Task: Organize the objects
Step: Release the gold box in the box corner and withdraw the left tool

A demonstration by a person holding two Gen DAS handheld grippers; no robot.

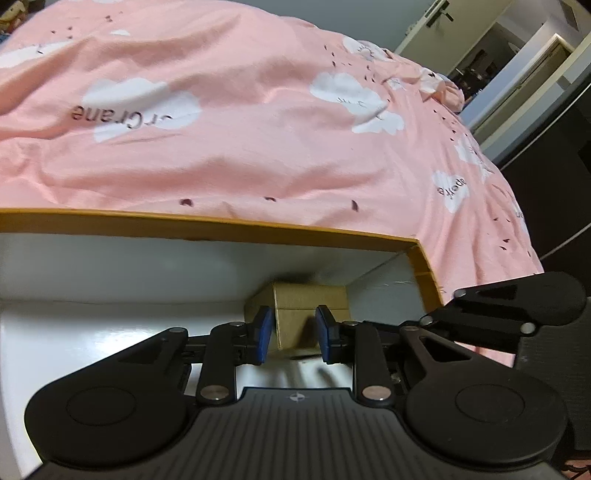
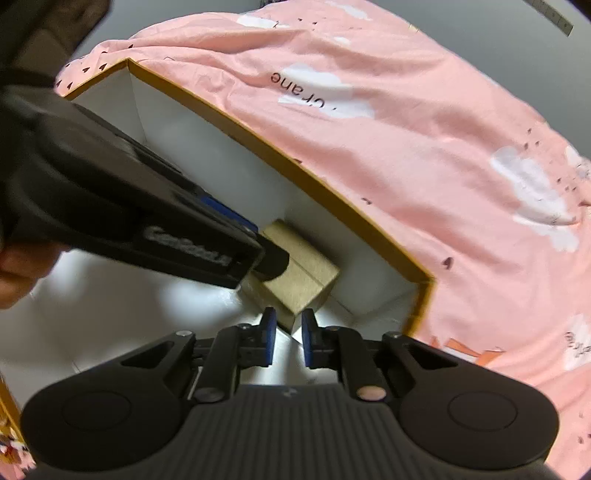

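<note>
A small brown cardboard box (image 1: 310,306) stands in the far right corner of a big box with white walls (image 1: 147,266) and an orange rim. In the left wrist view my left gripper (image 1: 295,334) has its blue pads on either side of the small box, shut on it. From the right wrist view the left gripper (image 2: 271,258) reaches in from the left onto the small cardboard box (image 2: 306,269). Just in front of that box's near corner my right gripper (image 2: 288,339) is shut, its pads only a narrow slit apart with nothing between them.
The big box's orange rim (image 2: 332,195) lies on a rumpled pink bedcover (image 1: 240,147) printed with white clouds. A person's hand (image 2: 14,266) holds the left gripper. An open door (image 1: 436,22) and dark furniture (image 1: 554,166) stand beyond the bed's right edge.
</note>
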